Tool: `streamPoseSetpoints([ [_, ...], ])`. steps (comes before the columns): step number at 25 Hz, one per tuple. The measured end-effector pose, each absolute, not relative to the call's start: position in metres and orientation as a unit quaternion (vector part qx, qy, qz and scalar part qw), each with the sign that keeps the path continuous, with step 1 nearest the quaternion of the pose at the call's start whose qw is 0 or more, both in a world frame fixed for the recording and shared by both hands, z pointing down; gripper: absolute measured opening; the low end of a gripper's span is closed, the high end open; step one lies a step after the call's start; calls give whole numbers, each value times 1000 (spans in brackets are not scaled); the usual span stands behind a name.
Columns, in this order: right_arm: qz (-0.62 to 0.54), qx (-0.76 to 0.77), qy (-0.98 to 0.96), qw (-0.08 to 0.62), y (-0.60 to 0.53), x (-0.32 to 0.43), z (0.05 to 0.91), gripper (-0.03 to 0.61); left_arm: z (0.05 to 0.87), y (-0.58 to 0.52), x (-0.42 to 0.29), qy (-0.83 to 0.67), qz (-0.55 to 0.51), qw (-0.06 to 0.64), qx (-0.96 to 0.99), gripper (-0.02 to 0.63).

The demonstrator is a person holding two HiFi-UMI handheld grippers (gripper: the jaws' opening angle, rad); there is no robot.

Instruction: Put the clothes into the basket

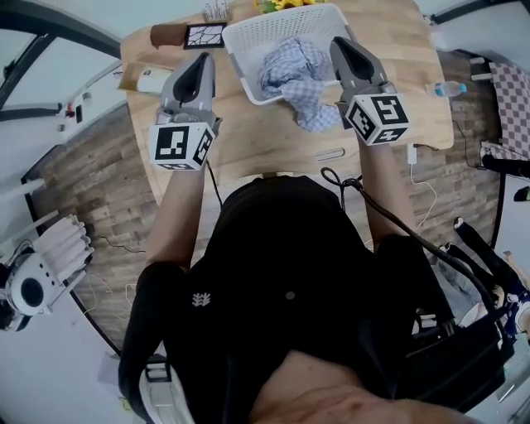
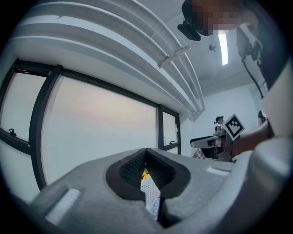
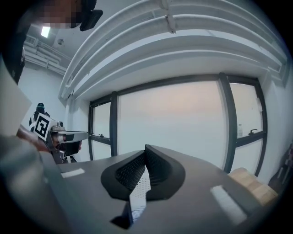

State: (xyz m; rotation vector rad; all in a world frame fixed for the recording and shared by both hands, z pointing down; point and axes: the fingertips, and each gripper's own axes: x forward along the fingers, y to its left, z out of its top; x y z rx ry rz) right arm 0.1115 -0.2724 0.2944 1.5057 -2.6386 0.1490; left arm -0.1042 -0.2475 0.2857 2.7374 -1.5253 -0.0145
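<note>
A white perforated basket (image 1: pixel 240 33) stands at the far middle of the wooden table (image 1: pixel 248 141). A blue checked cloth (image 1: pixel 294 74) lies bunched inside it, and one end hangs over the front rim onto the table. My left gripper (image 1: pixel 204 56) hovers left of the basket, tilted up, jaws together and nothing held. My right gripper (image 1: pixel 338 41) is over the basket's right side, beside the cloth, also shut and holding nothing. In the left gripper view, the gripper (image 2: pixel 146 151) shows the tips touching, with the basket (image 2: pixel 147 186) glimpsed below them. The right gripper view shows the gripper (image 3: pixel 146 147) likewise closed.
A white roll (image 1: pixel 153 80), a brown object (image 1: pixel 168 35) and a black patterned tile (image 1: pixel 204 35) lie at the table's far left. A water bottle (image 1: pixel 447 89) and a white charger (image 1: pixel 411 155) sit near the right edge. Yellow flowers (image 1: pixel 286 4) stand behind the basket.
</note>
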Motion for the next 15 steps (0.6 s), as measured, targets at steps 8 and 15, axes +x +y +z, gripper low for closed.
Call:
streamPoseSetpoints([
  [8, 58, 504, -860, 51, -245, 121, 296, -6, 286, -225, -106, -485, -7, 11, 874, 0],
  [15, 53, 503, -861, 49, -242, 125, 295, -6, 284, -224, -92, -476, -7, 5, 879, 0],
])
